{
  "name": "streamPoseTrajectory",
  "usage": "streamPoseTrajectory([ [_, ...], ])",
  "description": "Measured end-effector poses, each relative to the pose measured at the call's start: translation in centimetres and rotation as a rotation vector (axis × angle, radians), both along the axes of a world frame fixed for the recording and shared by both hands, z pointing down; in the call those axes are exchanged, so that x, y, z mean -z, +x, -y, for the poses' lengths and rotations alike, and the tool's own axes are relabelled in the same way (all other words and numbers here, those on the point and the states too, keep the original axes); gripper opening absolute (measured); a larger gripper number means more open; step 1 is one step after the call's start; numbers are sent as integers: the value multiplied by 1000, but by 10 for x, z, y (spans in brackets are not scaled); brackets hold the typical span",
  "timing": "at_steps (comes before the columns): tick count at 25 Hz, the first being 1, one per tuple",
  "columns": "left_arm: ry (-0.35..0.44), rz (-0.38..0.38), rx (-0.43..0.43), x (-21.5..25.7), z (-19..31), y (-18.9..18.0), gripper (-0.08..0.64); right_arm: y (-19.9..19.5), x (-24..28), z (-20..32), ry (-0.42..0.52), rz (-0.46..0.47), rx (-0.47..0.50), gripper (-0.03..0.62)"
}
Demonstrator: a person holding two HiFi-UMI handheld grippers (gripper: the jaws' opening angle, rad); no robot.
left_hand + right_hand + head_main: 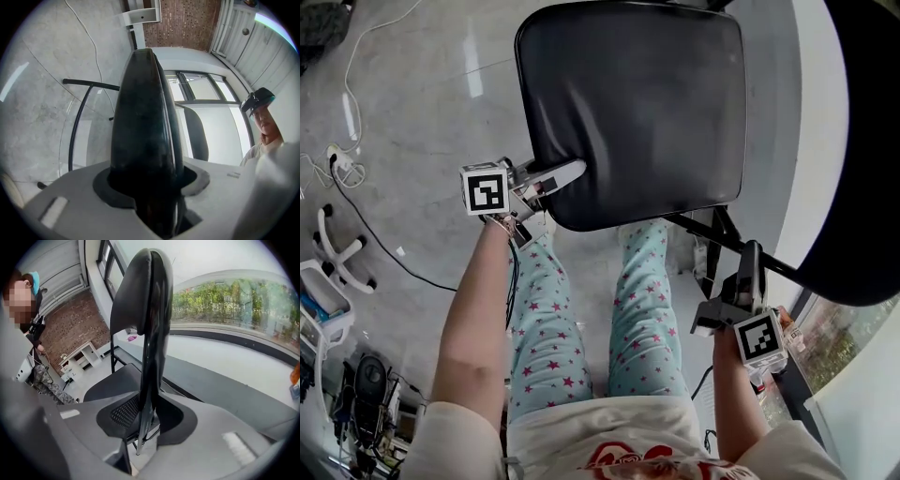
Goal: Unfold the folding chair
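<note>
Head view, chair seat [633,112] face-on, left gripper view, its clamped edge

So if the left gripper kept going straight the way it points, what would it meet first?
The chair seat: its edge already sits between the left gripper's jaws, so going on would likely just push further onto the seat.

left gripper [569,172]: clamped, arm outstretched | right gripper [752,261]: clamped, angled down
</note>
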State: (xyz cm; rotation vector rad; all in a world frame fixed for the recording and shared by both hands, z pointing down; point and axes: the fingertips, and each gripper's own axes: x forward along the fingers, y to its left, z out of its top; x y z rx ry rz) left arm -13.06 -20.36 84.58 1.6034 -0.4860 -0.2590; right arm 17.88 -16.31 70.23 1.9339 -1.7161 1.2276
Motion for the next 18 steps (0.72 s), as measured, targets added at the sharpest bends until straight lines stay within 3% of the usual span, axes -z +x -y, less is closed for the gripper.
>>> streamPoseTrajectory([
  [6,27,-21,-3,5,3,-1,238,-1,-2,-1,-34,-10,16,133],
  [9,34,11,-53,-2,1,-13,301,-13,-5,-1,-35,2,-4,133],
  [12,13,17,-94,-7,1,-13,310,-14,-7,2,-45,-3,5,135],
  [18,-6,206,-46,-8,-4,-30,316,-18,-25,-1,-104,-7,14,163],
])
